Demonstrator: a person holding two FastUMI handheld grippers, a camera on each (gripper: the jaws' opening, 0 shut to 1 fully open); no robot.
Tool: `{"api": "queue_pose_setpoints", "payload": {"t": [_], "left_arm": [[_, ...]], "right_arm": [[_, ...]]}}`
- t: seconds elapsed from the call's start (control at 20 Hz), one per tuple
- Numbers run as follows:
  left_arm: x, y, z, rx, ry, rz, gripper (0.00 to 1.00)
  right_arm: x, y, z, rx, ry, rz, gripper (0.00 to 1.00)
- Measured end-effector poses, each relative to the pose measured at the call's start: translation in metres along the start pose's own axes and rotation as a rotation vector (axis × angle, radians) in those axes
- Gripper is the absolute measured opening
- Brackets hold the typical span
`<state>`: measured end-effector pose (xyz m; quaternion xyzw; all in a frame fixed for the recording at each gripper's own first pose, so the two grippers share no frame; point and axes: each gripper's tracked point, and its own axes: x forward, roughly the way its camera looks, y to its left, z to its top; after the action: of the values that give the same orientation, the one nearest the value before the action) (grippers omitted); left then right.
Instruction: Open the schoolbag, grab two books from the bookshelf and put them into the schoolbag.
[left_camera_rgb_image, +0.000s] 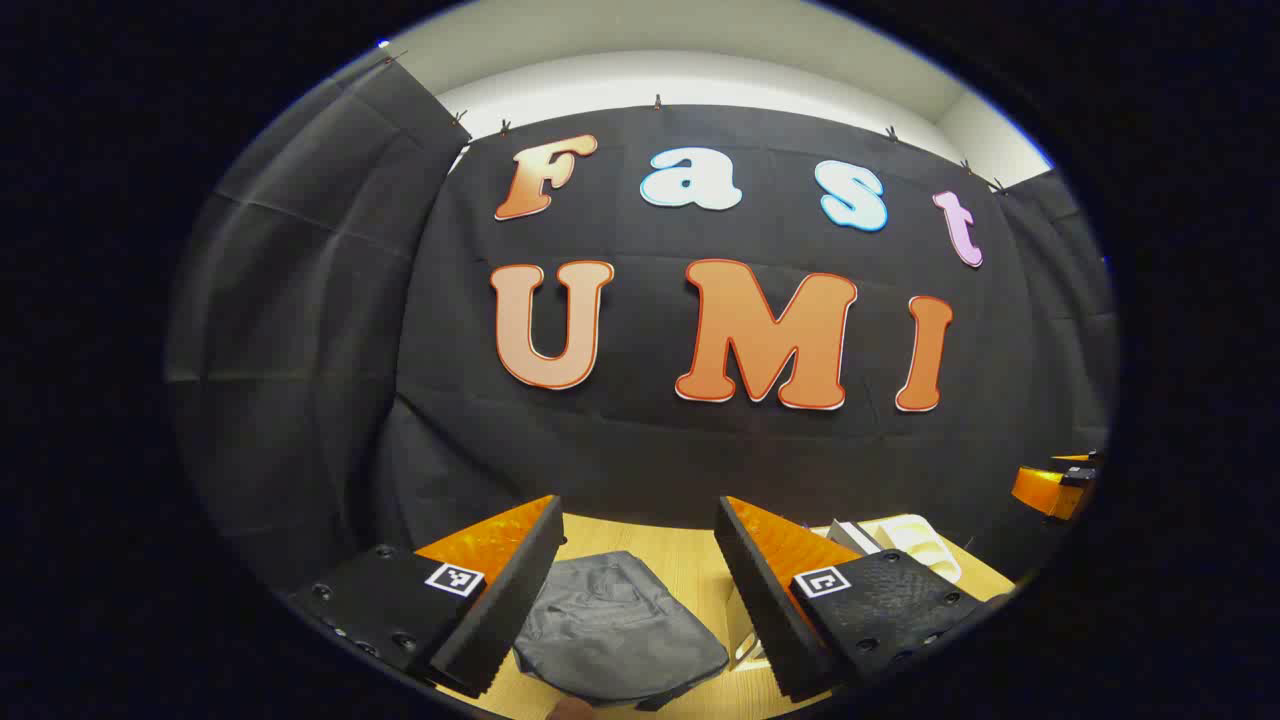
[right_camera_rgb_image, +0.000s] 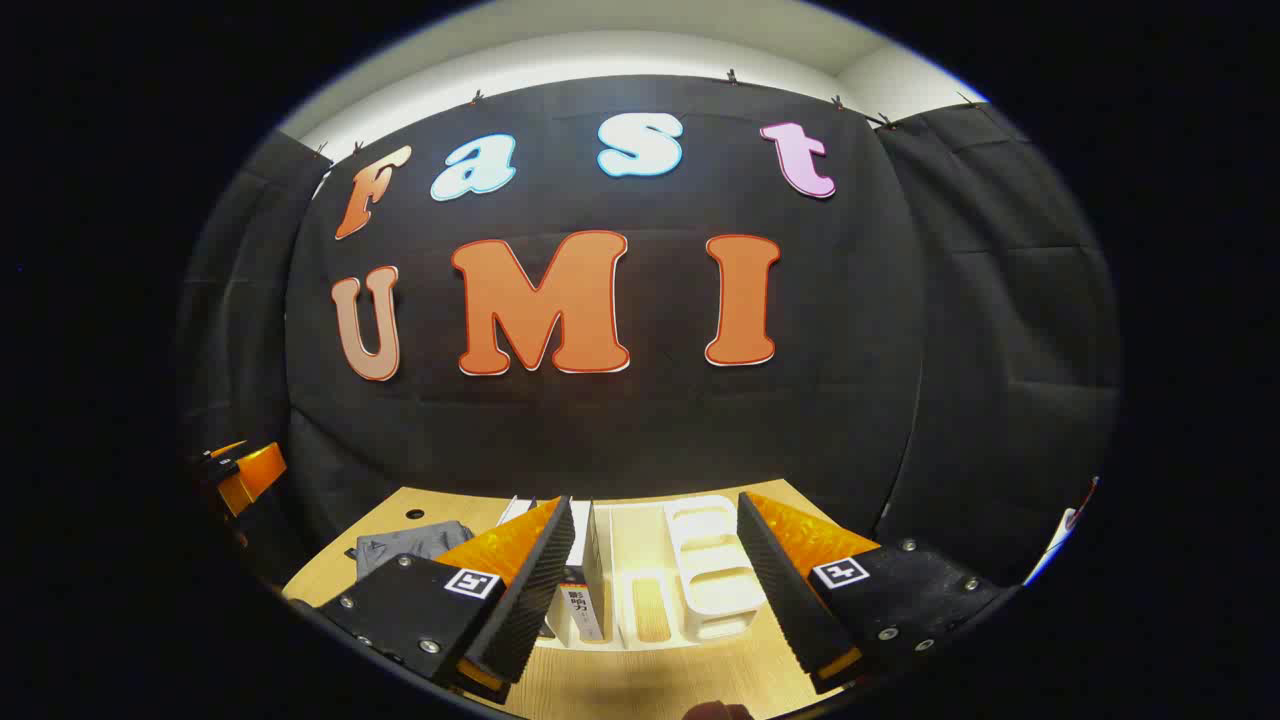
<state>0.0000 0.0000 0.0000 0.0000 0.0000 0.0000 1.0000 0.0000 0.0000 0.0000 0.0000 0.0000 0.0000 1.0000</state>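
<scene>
Both our grippers, left gripper (left_camera_rgb_image: 640, 600) and right gripper (right_camera_rgb_image: 650, 590), hang spread and empty; grey fabric schoolbag (left_camera_rgb_image: 615, 630) looks closed, white plastic bookshelf (right_camera_rgb_image: 690, 575) untouched.

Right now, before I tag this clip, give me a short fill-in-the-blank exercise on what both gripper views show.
1. The grey schoolbag lies on the wooden ____.
2. The left gripper hangs above the schoolbag with its jaws ____.
3. The right gripper points at the white ____, where a book stands upright.

Missing words: table; open; bookshelf
</scene>
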Motion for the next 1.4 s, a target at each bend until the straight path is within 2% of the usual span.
{"api": "queue_pose_setpoints", "payload": {"t": [0.4,0.95,1.15,1.4], "left_arm": [[0.001,-0.008,0.015,0.023,-0.023,-0.033,0.97],[0.001,0.008,0.014,0.064,-0.028,0.009,0.97],[0.004,0.01,0.01,0.051,-0.018,0.003,0.97],[0.009,0.012,-0.005,0.109,0.014,0.001,0.97]], "right_arm": [[-0.003,0.001,0.005,0.008,-0.008,0.003,0.98],[0.006,0.017,0.001,-0.019,0.006,0.04,0.98],[0.005,0.02,-0.001,-0.019,0.012,0.053,0.98],[0.012,0.023,-0.008,-0.045,0.026,0.048,0.97]]}}
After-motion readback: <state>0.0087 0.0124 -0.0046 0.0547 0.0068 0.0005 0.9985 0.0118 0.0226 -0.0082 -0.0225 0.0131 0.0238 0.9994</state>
